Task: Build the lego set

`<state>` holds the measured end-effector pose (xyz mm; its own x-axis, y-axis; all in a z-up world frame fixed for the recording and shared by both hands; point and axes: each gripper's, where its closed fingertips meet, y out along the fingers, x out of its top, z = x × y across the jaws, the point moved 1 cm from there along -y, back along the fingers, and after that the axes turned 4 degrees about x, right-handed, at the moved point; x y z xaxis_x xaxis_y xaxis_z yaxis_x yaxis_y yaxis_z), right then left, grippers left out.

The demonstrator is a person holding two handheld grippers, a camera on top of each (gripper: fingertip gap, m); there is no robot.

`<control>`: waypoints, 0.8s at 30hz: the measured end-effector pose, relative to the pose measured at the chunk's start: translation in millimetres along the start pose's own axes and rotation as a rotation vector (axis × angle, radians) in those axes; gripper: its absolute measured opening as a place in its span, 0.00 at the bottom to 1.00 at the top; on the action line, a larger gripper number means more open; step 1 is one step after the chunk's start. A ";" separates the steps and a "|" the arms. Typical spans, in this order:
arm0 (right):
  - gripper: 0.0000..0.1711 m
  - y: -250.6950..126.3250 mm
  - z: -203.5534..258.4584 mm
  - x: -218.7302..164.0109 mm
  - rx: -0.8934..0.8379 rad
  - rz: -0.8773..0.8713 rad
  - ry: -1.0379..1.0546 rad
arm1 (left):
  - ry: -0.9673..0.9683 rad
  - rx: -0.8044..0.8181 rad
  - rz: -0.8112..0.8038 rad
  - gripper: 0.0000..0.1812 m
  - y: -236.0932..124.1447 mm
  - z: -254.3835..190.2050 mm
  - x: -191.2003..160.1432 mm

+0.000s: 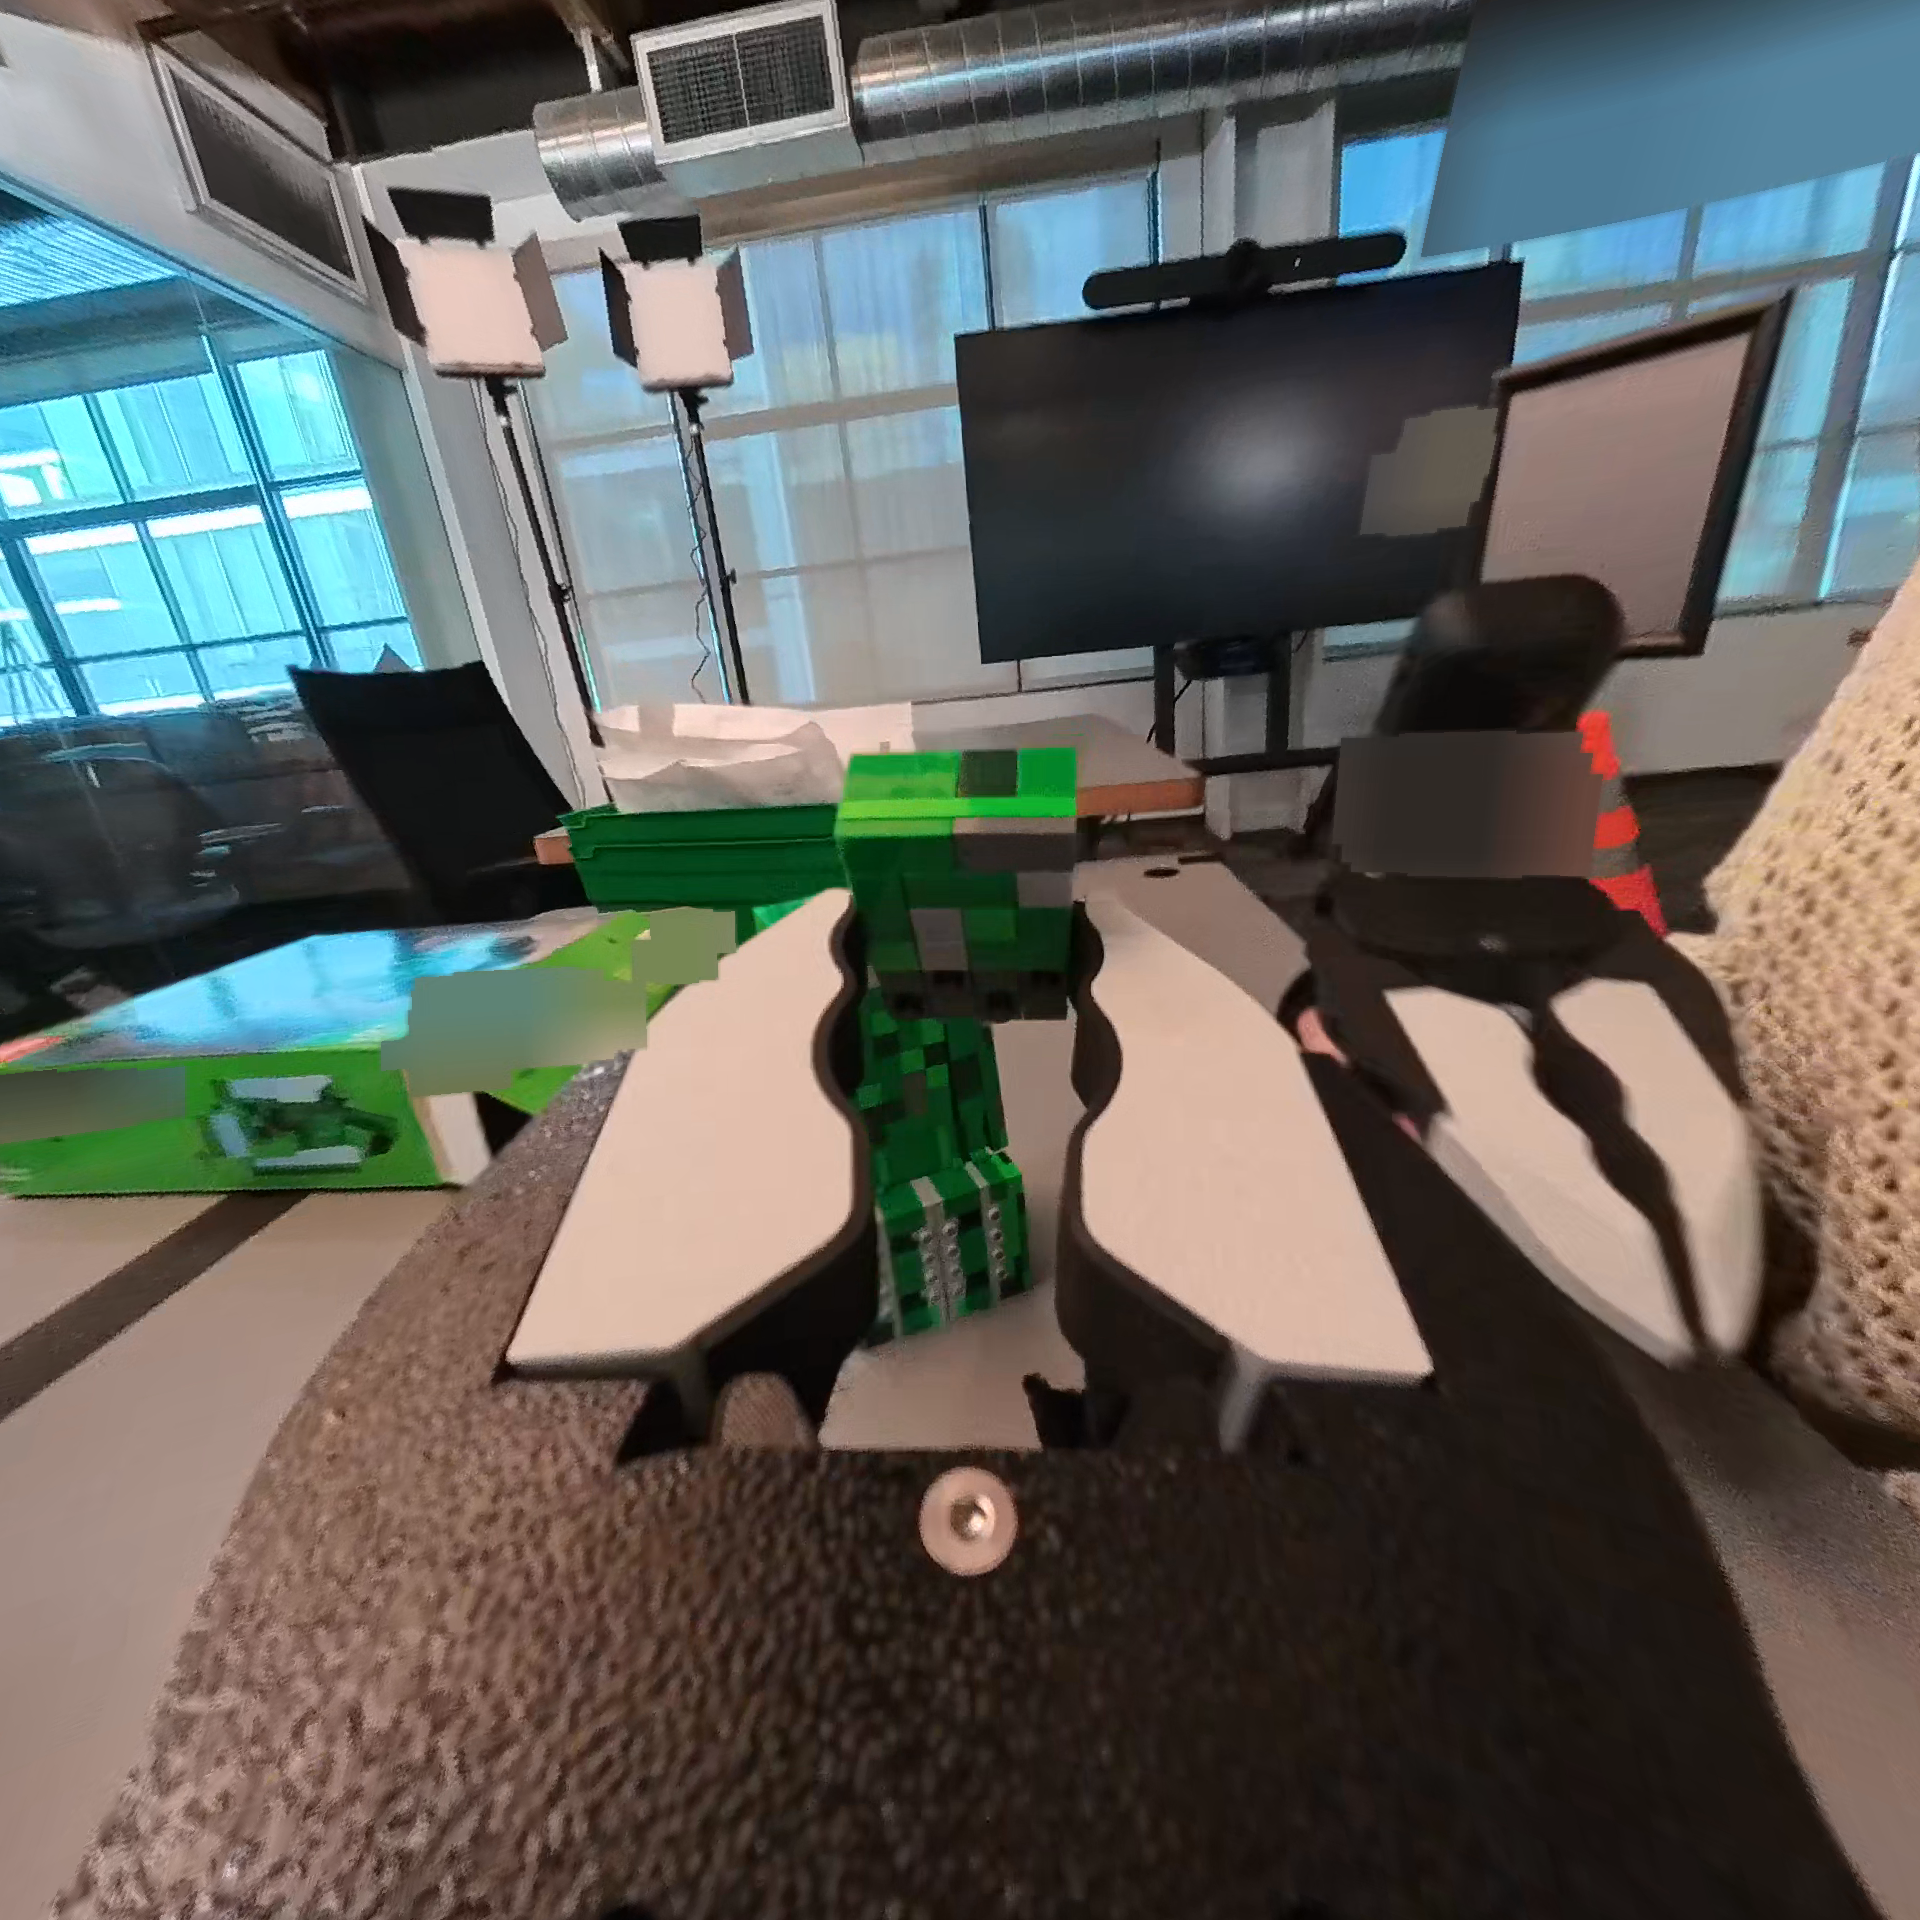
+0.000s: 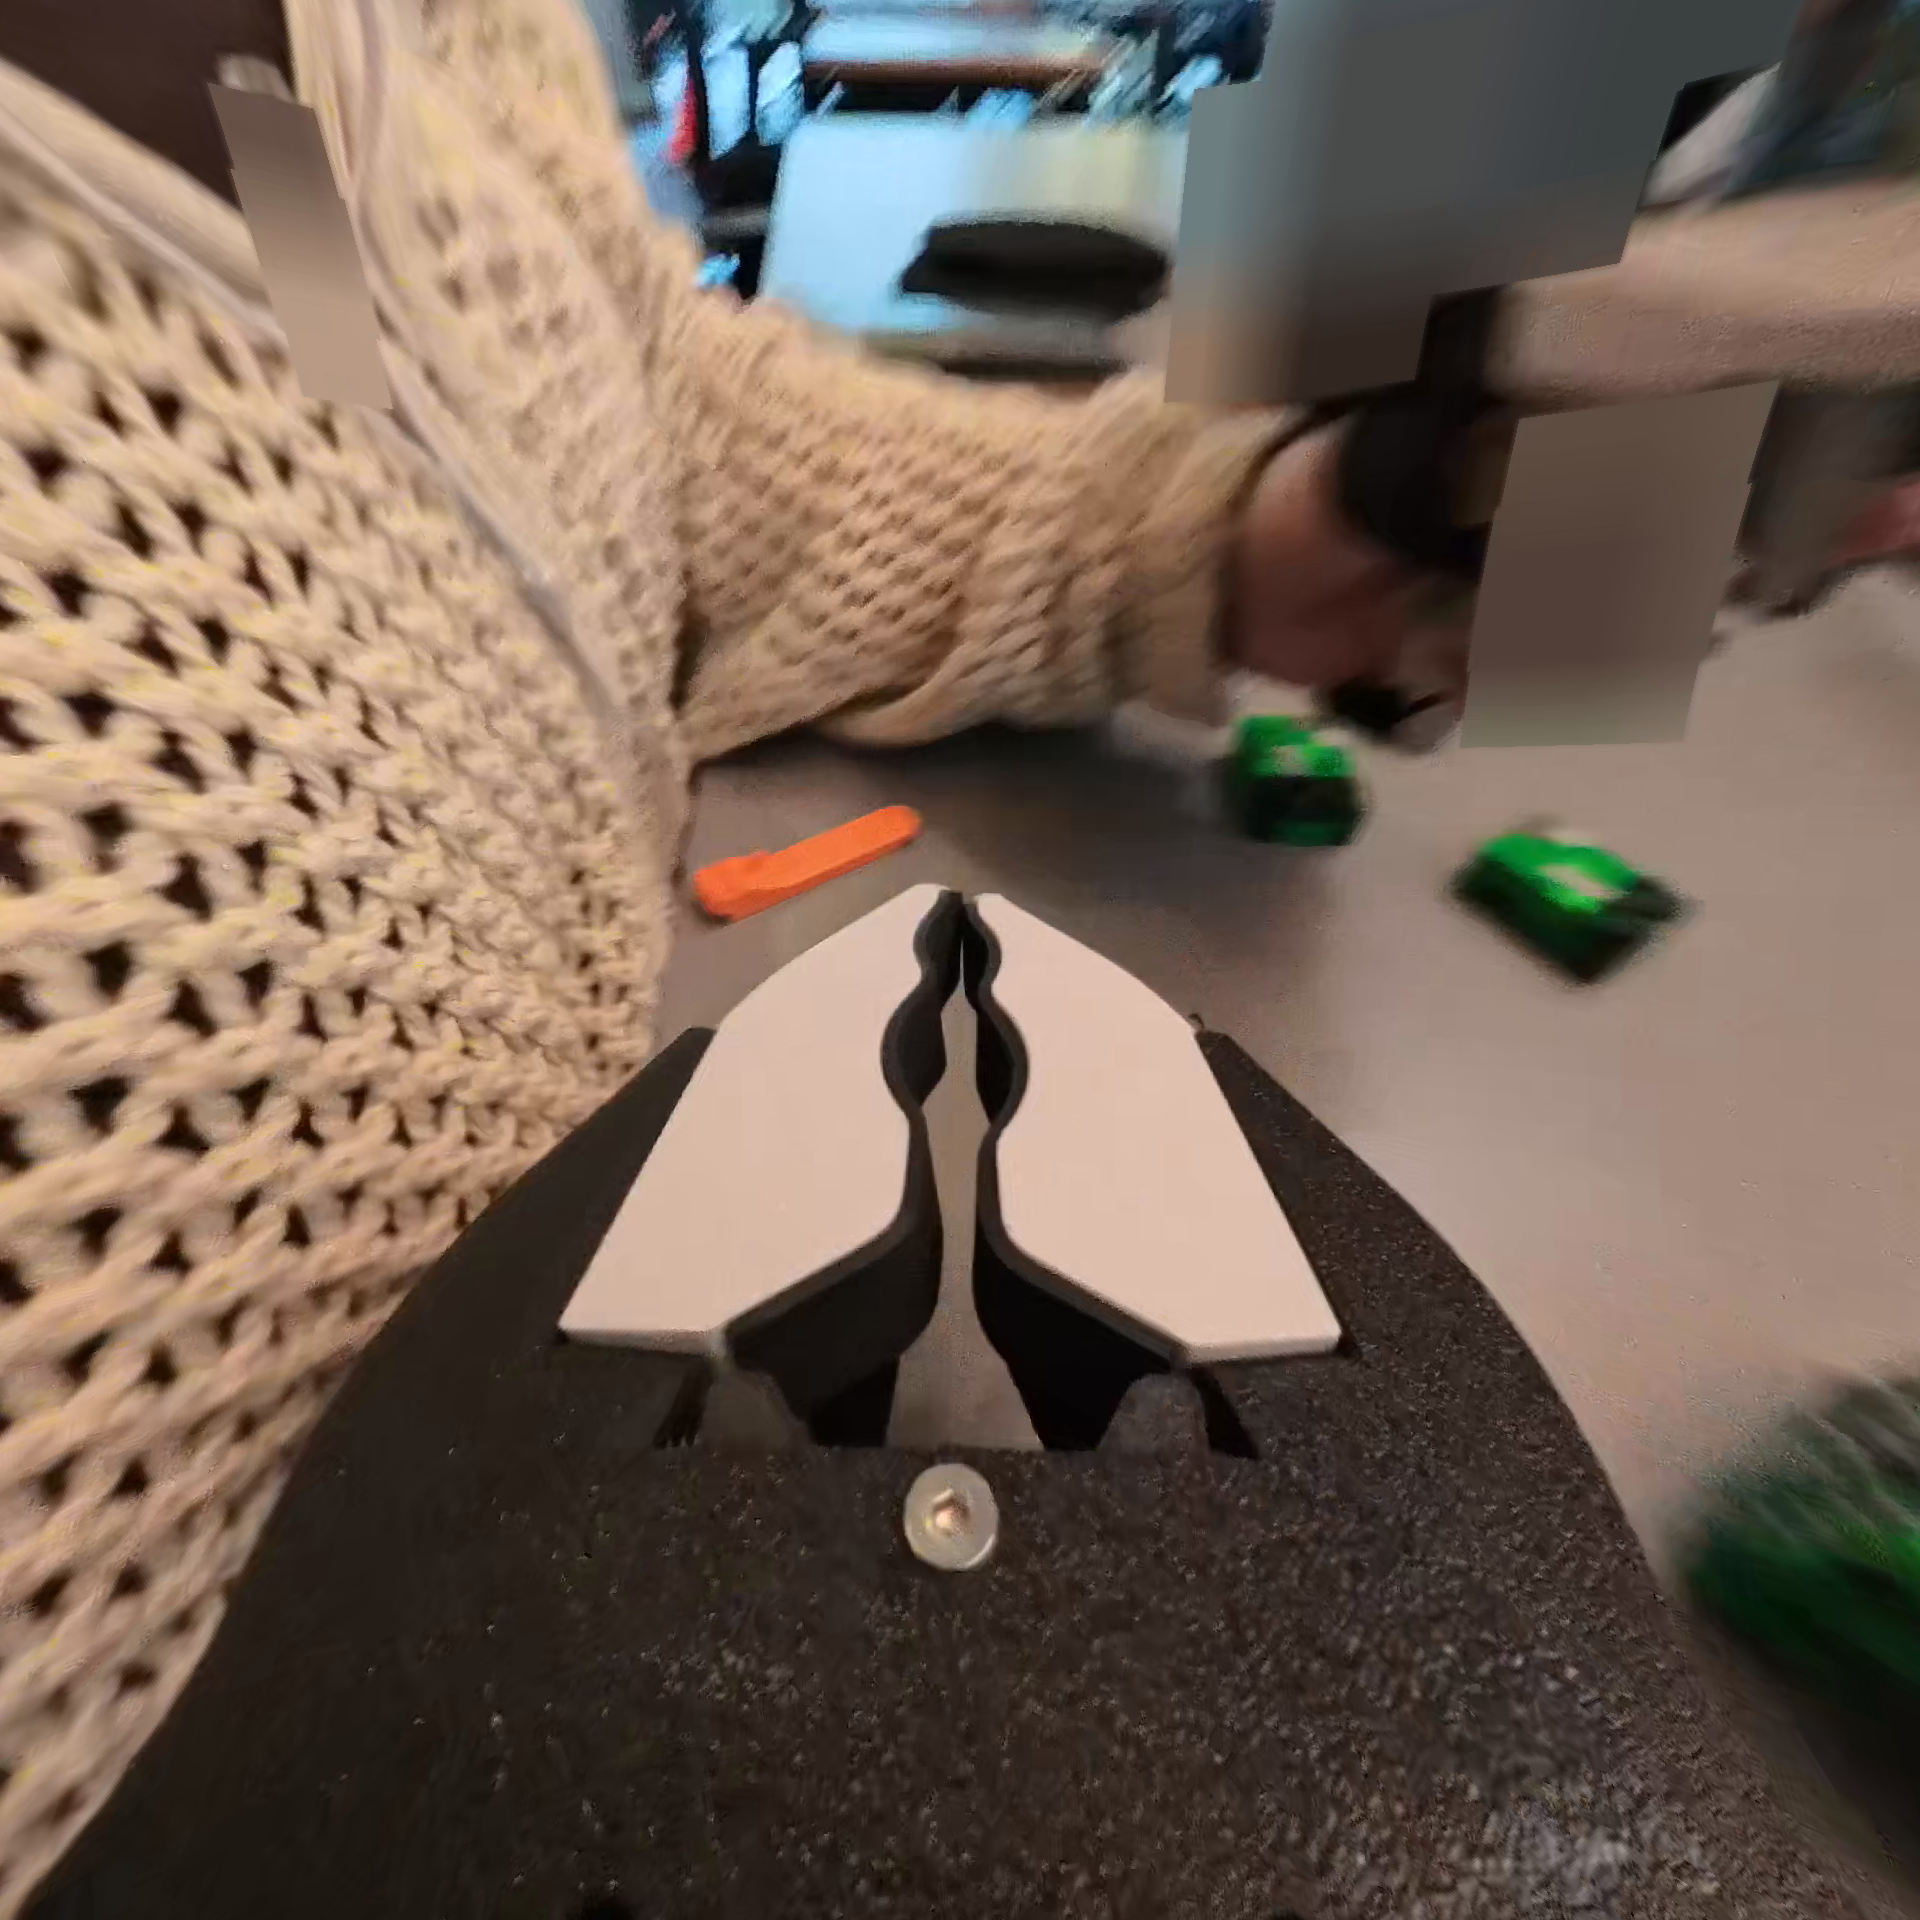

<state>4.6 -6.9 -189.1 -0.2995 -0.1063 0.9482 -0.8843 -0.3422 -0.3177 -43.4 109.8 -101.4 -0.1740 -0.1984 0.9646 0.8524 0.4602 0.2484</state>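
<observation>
My left gripper (image 1: 961, 914) is shut on a green blocky lego figure (image 1: 951, 1039), with a finger against each side of its body. The figure's head (image 1: 956, 821) sticks out past the fingertips and its striped base (image 1: 956, 1236) points back at the camera. My right gripper (image 2: 958, 899) is shut and empty above the grey table (image 2: 1351, 1143). It also shows in the left wrist view (image 1: 1662, 1195), close on the right. Two green lego assemblies (image 2: 1294, 795) (image 2: 1569, 914) lie on the table ahead of the right gripper, blurred.
An orange brick separator (image 2: 810, 862) lies just beyond the right fingertips. A person's knit sleeve (image 2: 312, 831) fills the left of that view. A green set box (image 1: 208, 1091), stacked green trays (image 1: 707, 862) and a white bag (image 1: 717, 758) stand at the left. Blurred green pieces (image 2: 1818, 1558) lie at the lower right.
</observation>
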 end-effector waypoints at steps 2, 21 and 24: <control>0.00 26.0 20.0 -9.8 0.131 0.110 0.006 | 0.041 0.023 0.036 0.20 -12.3 2.3 10.9; 0.00 115.0 -12.1 2.8 -0.026 0.241 -0.166 | 0.144 0.392 0.301 0.20 -87.7 -3.2 5.1; 0.00 71.8 -12.5 16.1 -0.111 0.099 -0.193 | 0.158 0.430 0.377 0.20 -72.7 -7.8 -15.9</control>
<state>-68.2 -21.5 -196.8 -0.3222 -0.3146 0.8929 -0.8910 -0.2178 -0.3983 -98.8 72.7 -135.5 0.2058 -0.0642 0.9765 0.5589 0.8268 -0.0634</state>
